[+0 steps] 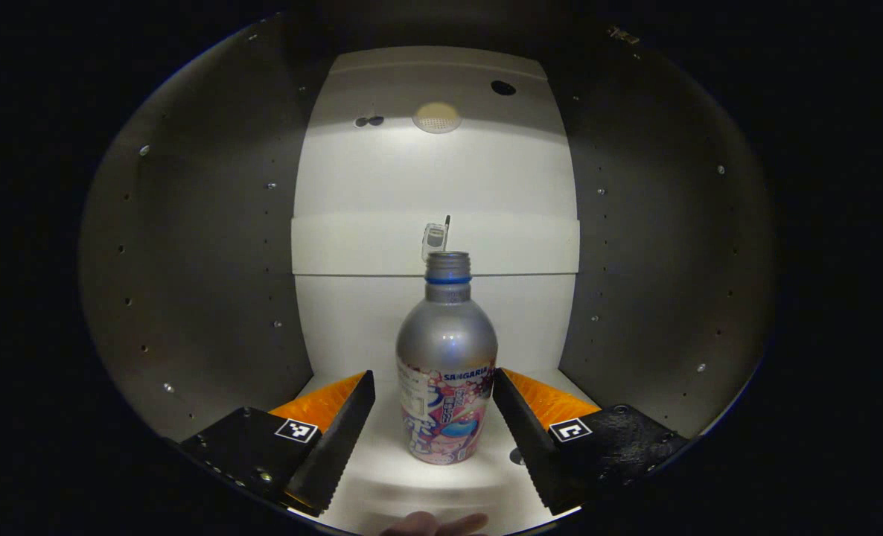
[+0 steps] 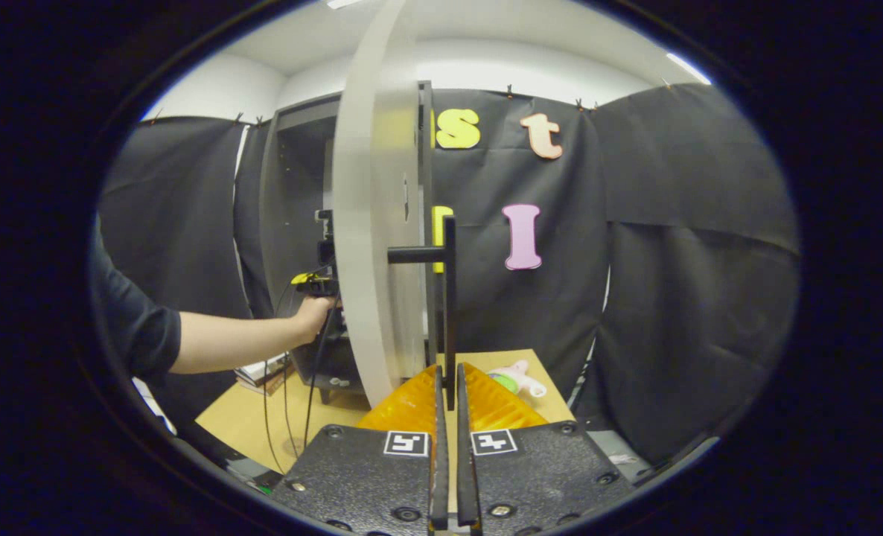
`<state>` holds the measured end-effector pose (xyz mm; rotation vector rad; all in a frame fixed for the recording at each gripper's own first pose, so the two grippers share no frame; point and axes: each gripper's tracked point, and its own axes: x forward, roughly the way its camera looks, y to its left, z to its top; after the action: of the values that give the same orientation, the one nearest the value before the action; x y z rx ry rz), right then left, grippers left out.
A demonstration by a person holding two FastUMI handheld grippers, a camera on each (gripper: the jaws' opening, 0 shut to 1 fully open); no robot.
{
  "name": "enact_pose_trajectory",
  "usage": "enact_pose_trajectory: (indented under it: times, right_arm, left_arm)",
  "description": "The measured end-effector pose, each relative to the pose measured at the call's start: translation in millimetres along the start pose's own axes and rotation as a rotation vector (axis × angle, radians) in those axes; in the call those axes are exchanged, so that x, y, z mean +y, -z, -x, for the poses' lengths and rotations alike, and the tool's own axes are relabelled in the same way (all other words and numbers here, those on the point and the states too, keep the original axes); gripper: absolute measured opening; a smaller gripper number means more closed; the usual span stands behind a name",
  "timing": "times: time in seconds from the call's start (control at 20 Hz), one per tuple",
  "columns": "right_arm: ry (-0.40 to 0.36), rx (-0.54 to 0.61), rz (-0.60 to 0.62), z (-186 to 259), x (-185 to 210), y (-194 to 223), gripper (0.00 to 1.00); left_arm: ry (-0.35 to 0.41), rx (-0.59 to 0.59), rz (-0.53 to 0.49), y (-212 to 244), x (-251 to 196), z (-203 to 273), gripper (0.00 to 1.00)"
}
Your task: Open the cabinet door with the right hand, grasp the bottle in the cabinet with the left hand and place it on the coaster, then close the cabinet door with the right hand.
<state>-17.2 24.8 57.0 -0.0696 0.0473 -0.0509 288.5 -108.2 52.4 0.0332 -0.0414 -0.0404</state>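
bottle is seen standing upright on the white floor of the cabinet, in the middle, in the left gripper view. its top has no cap on it, and a blue ring is seen around its neck. the left gripper is held low in front of the bottle, and its fingers are spread wide apart, one on each side of the bottle. the right finger looks to be just at the bottle's side, but whether it touches cannot be told; a gap is seen at the left finger. dark side walls with small holes are seen to the left and right. in the right gripper view, the cabinet door is swung open and is seen edge-on. a dark bar handle sticks out from the door. the right gripper is closed on the lower end of this handle, with both fingers pressed together around it. farther off, a person's hand with a dark sleeve is reached into the cabinet. a wooden bench is seen below, and a small toy lies on it past the door.
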Motion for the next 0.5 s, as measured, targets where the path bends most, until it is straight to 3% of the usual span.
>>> enact_pose_trajectory:
  times: [0.35, 0.45, 0.5]
  right_arm:
    - [-0.002, -0.005, 0.003, -1, 3, 3, 0.08]
    - [-0.005, -0.013, 0.011, -1, -1, 1, 0.08]
    - [-0.014, -0.024, 0.015, -1, 2, -1, 0.08]
  left_arm:
    - [-0.015, -0.016, -0.017, -5, -11, -21, 0.97]
    - [-0.022, -0.031, -0.022, -9, -12, -20, 0.90]
    - [-0.012, -0.030, -0.016, -10, -15, -17, 0.92]
